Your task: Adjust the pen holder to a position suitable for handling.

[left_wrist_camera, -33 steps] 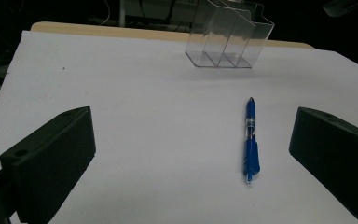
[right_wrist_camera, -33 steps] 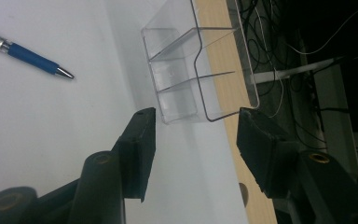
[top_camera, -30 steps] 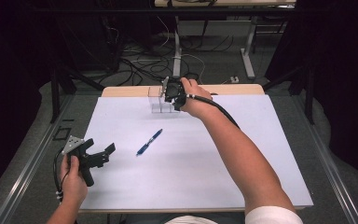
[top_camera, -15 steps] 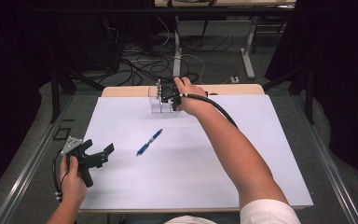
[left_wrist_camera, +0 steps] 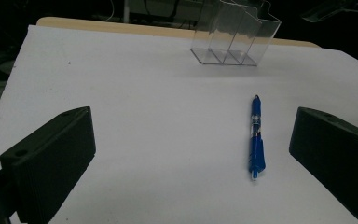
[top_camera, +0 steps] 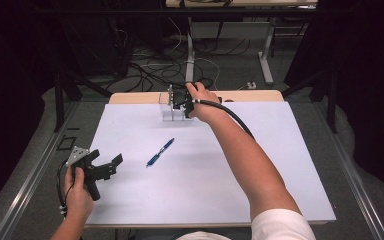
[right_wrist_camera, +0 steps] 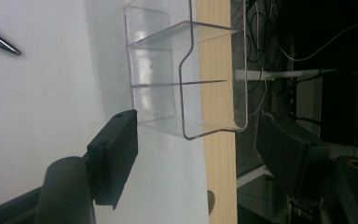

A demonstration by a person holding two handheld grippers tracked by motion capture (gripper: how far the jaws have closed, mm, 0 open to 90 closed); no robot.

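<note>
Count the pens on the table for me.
1: a blue pen lies flat mid-table on the white sheet, apart from the clear holder at the far edge. No pen shows inside the holder.

Clear plastic holder point(top_camera: 176, 107) at the desk's far edge

It stands upright, empty, split into compartments, well apart from the blue pen point(top_camera: 160, 152) lying nearer.

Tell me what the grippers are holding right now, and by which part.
Nothing is held. The right gripper has just been opening, its jaws straddling one end of the clear holder without pressing it. The left gripper is open, the pen lying loose.
</note>
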